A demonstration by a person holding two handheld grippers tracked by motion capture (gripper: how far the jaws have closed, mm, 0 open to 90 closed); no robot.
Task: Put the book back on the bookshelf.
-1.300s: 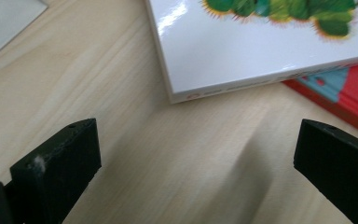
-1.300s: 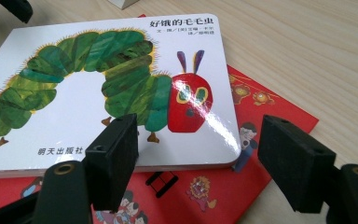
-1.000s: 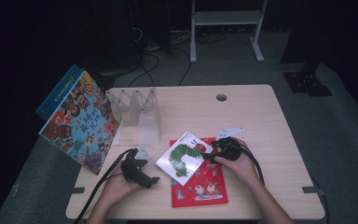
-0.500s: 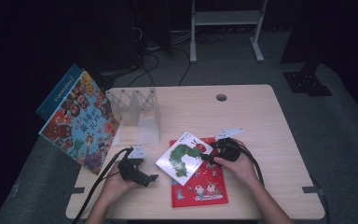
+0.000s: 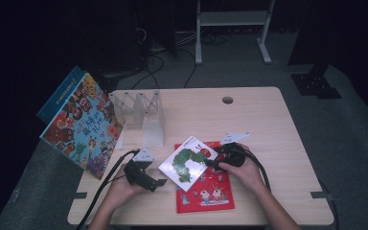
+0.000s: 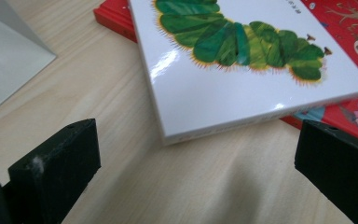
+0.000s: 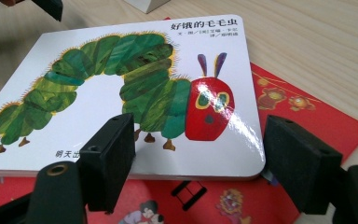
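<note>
While the left gripper waits open at the caterpillar book's eight o'clock corner, that book lies askew atop the red book, and the right gripper, jaws spread at its three o'clock edge, must probably close to lift it.

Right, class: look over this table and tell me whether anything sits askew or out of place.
Yes. The white caterpillar book lies turned at an angle on the red book, with one corner hanging over onto the table. The big colourful book stands tilted off the table's left edge rather than lying on it.
</note>
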